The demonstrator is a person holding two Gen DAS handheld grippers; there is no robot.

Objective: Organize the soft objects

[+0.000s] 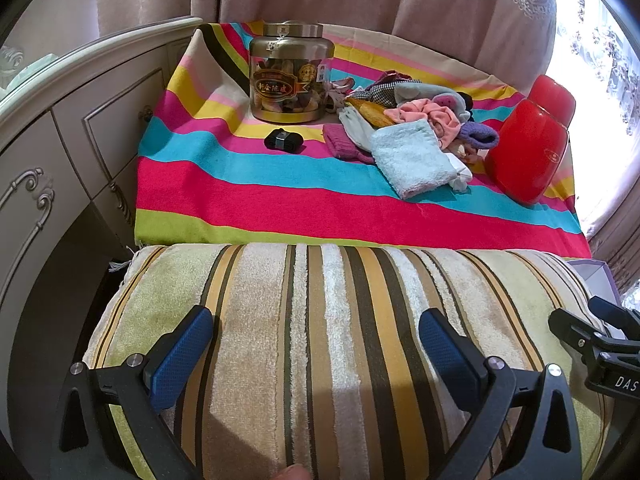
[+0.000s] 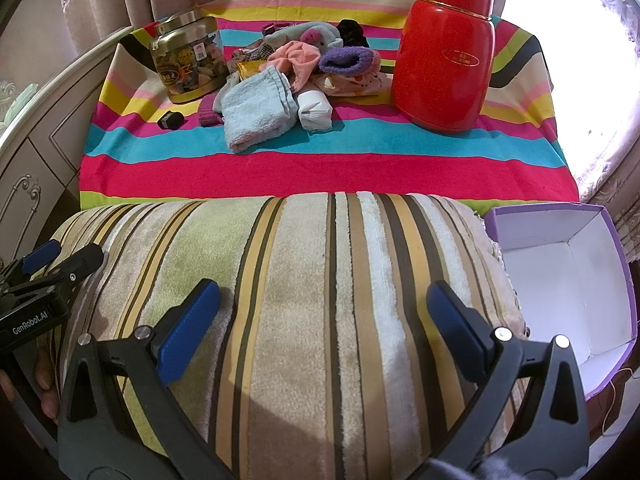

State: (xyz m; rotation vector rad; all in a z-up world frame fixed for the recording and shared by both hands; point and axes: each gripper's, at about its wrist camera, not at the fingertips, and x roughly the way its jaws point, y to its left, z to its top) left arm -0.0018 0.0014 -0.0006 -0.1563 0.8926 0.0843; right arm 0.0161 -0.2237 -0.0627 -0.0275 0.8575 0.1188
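A heap of soft things [image 1: 424, 124] lies on the striped tablecloth [image 1: 280, 196]: a folded light-blue towel [image 1: 414, 158], pink cloth [image 1: 430, 118], a purple sock [image 1: 478, 136], a magenta knit piece [image 1: 344, 144]. The heap also shows in the right wrist view [image 2: 296, 68], with the blue towel [image 2: 258, 114] and a white roll [image 2: 314, 110]. My left gripper [image 1: 316, 344] is open and empty over a striped plush cushion [image 1: 320, 340]. My right gripper [image 2: 322, 320] is open and empty over the same cushion [image 2: 304, 300]. An open purple box [image 2: 560, 280] sits right of the cushion.
A clear jar with a metal lid [image 1: 290, 76] stands at the back left of the cloth, a small black object [image 1: 283, 139] before it. A red flask [image 2: 446, 48] stands at the right. A white carved dresser [image 1: 60, 140] is on the left, curtains behind.
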